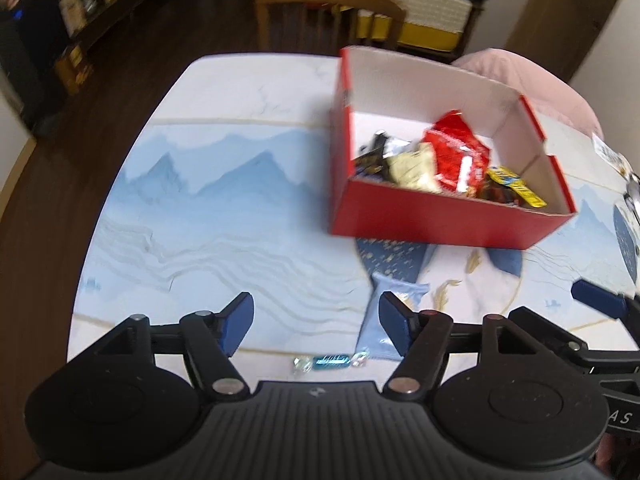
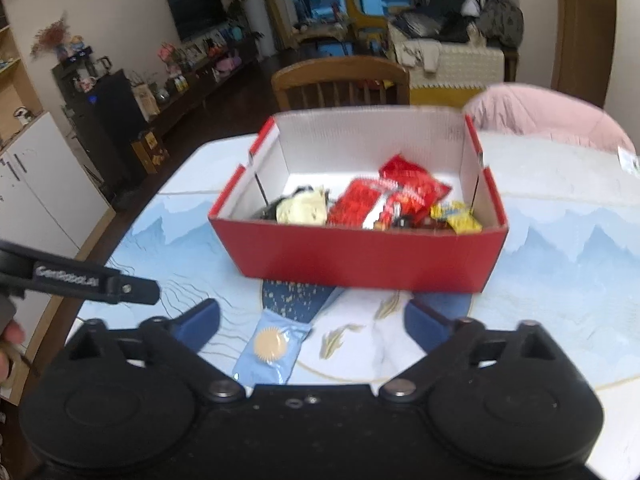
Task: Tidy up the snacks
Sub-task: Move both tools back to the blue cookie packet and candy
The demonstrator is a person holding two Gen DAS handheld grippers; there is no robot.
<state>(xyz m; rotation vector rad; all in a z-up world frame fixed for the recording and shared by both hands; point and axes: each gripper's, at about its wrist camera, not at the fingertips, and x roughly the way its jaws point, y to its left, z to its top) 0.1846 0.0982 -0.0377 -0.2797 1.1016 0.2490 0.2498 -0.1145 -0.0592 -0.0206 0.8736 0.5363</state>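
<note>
one red box point(image 2: 360, 256), one blue packet point(image 2: 272, 350), one wrapped candy point(image 1: 330, 361); both grippers' jaws gape empty.

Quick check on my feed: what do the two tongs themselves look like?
Both match: the left tongs and right tongs have matte black linkage arms with silver pivot bolts, round black housings and dark blue fingertip pads. A ribbed black body sits between them. White lettering marks the left tongs' arm in the right wrist view.
</note>
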